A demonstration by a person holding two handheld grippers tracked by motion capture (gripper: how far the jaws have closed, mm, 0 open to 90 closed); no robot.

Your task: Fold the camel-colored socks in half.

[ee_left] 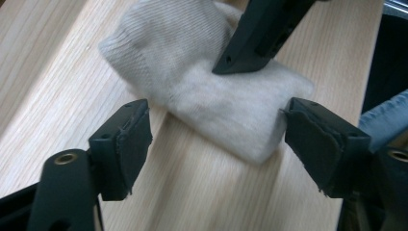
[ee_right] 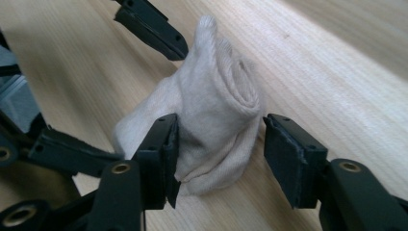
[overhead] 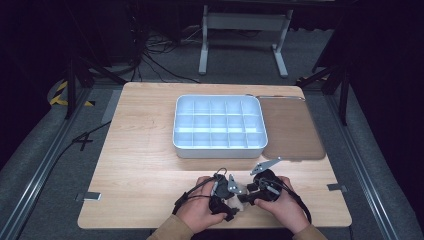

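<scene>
High view has the desk with a white tray mid-desk and both hands at the near edge. Between them lies a rolled sock; the right claw straddles it, jaws apart, left pad touching. Left claw gapes wide just beside it.

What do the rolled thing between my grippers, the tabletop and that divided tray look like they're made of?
Rolled sock: soft knit fabric, off-white, probably cotton; fine ribbing and fuzzy surface show. Table: light wood or wood-look laminate, matte, with straight grain lines. Divided tray: likely moulded plastic, pale blue-white, smooth with a slight sheen and rounded corners.
</scene>
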